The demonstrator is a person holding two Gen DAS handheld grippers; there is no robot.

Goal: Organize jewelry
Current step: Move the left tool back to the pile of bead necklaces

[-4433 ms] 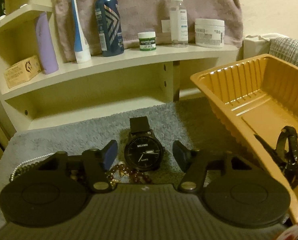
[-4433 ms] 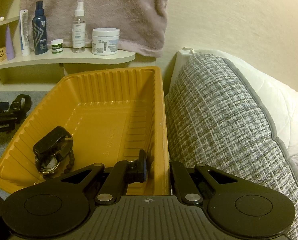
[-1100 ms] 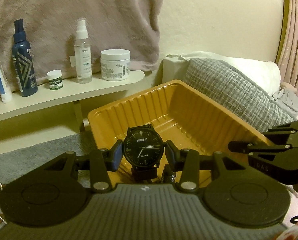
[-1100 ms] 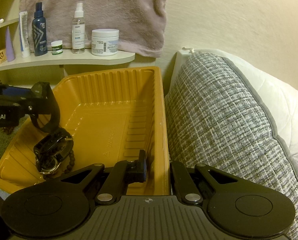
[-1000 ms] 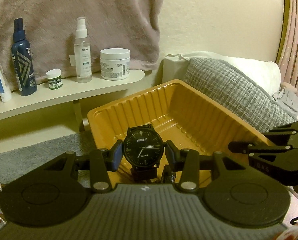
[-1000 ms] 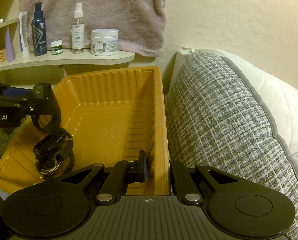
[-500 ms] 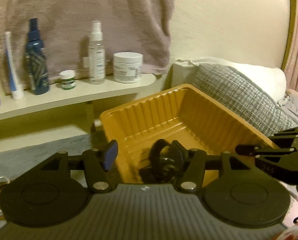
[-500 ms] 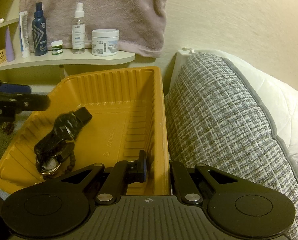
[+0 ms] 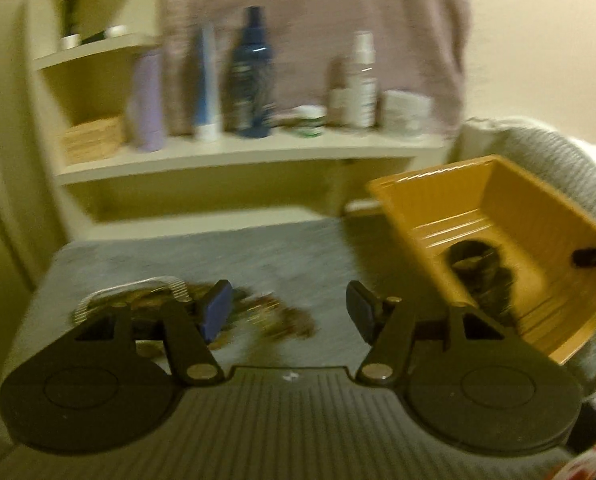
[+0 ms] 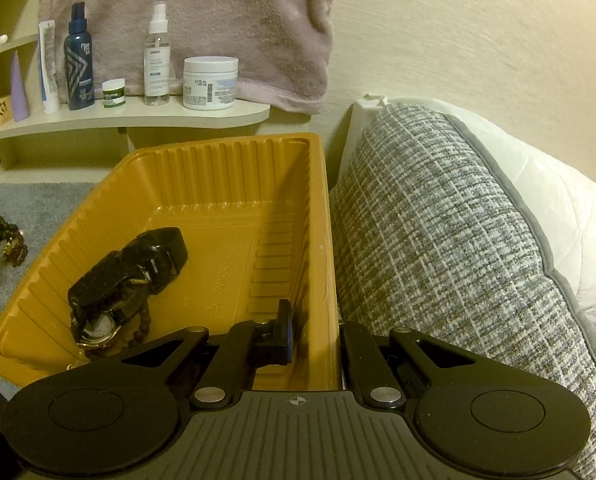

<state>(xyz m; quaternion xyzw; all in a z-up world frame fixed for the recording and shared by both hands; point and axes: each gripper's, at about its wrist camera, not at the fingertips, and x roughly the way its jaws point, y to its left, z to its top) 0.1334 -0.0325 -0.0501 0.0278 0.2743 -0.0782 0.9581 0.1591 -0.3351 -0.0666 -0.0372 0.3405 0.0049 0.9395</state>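
- Two dark watches and a beaded strand already lay piled in the orange tray, toward its 8 o'clock corner.
- Still left on the grey mat: a blurred heap, probably beaded bracelets, plus a silvery chain.
- The left tool was spreading its jaws with nothing between them, the heap just beyond.
- The right tool pinched the tray's right wall.
- Only the right view showed the watches sharply; only the left view showed the chain.
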